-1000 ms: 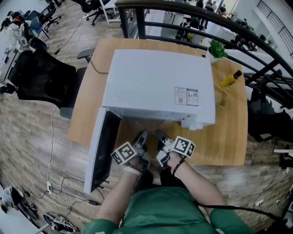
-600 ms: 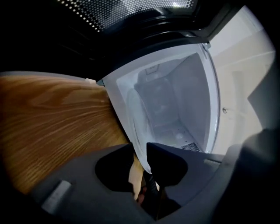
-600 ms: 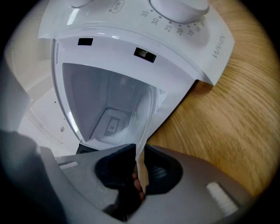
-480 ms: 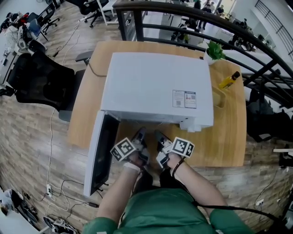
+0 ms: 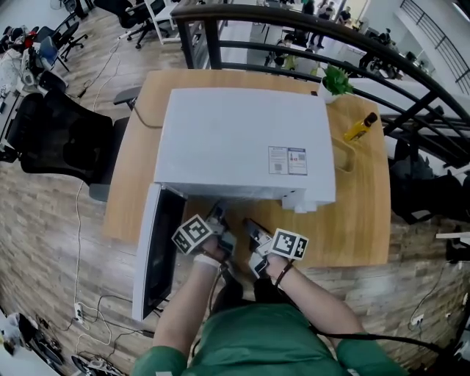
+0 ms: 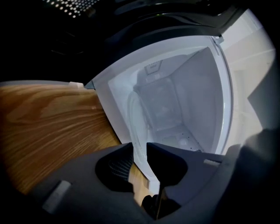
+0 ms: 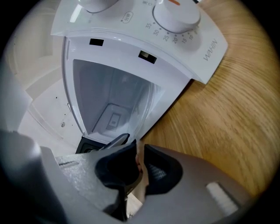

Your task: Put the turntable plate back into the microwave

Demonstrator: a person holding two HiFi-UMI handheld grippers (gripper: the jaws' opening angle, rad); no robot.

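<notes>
Facing the open white microwave (image 5: 242, 139) on the wooden table (image 5: 360, 220), both grippers are held side by side just before its cavity; the door (image 5: 158, 250) is swung out to the left.

Left gripper (image 6: 139, 151): jaws drawn in on the rim of the glass turntable plate (image 6: 136, 131); the pads are pressed on the glass from both sides, only the thickness of the plate being left between them. The plate is seen edge-on there, its far part reaching toward the cavity mouth.

Right gripper (image 7: 140, 151): jaws likewise nearly together, a thin sliver of the plate's rim clamped between the pads; the dials (image 7: 177, 13) of the control panel are seen above the opening.

How far the plate is inside cannot be told; from the head view it is hidden under the microwave's front edge.

At the table's far right corner a small plant (image 5: 334, 79) and a yellow bottle (image 5: 360, 127) are noted.
</notes>
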